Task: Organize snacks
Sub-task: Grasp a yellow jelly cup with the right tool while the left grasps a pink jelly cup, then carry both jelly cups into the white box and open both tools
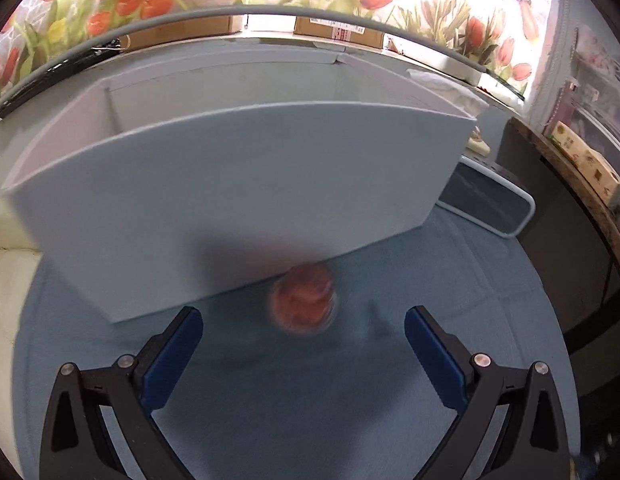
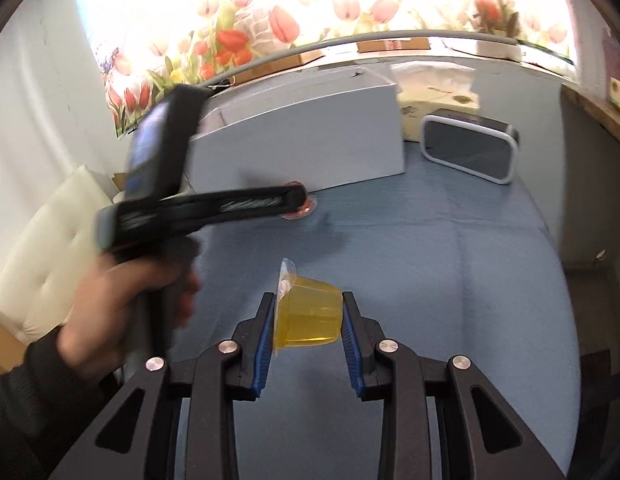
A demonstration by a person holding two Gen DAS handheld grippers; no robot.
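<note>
The right gripper clamps a yellow cup on its side, lid against one pad, base against the other; this grip likely keeps the soft wall from crushing. The left gripper is spread wide above a red cup, which stands on the blue cloth just beside the white box, probably the snacks' destination. The blurred picture suggests the left gripper is moving.

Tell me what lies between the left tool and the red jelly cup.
Only bare blue cloth, in the left wrist view, between the open left tool and red jelly cup.
</note>
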